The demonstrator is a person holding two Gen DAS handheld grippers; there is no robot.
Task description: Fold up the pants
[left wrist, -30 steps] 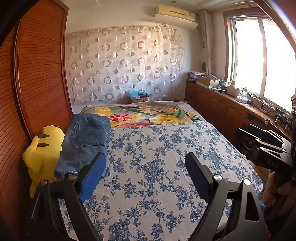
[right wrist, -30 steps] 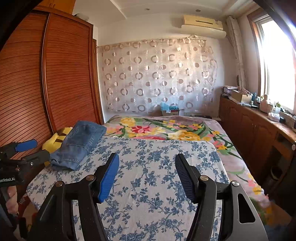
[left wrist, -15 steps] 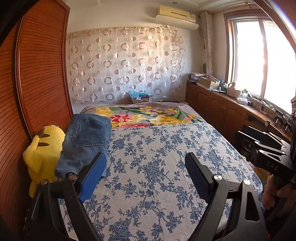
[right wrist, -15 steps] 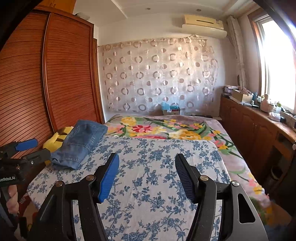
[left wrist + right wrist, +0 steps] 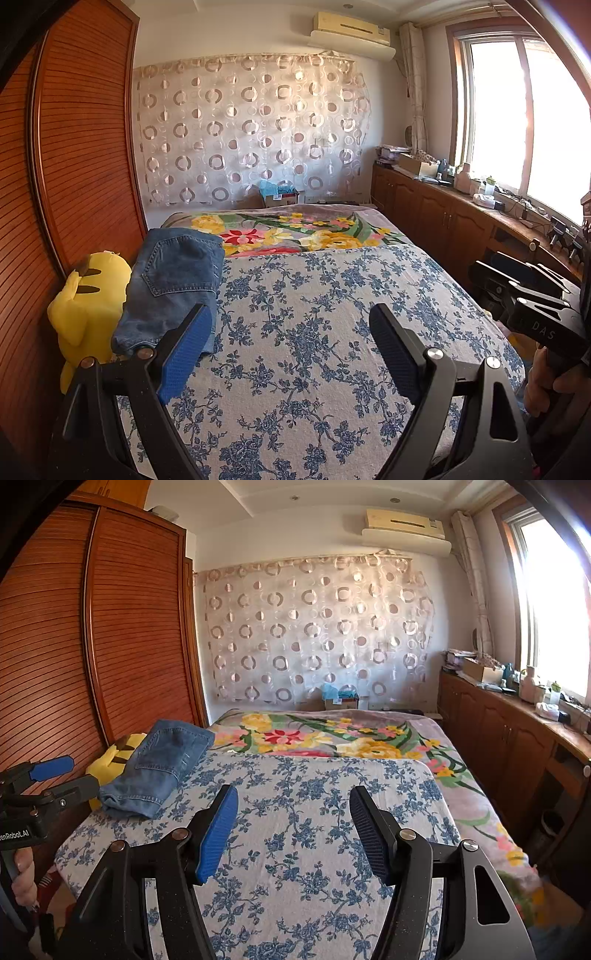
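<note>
Left wrist view: my left gripper is released over the bed. Folded jeans lie at middle left; my right gripper gapes empty

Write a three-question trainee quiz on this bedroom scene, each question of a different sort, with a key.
1. True or false: the folded blue denim jeans lie in the middle of the bed.
2. Which lies right beside the jeans? A) yellow plush toy B) cardboard box C) pillow
3. Fill in: the left gripper and the right gripper are both ____ and hold nothing.

Key: 1 false, they lie at the edge of the blue floral bedspread by the wooden wardrobe; 2 A; 3 open.
</note>
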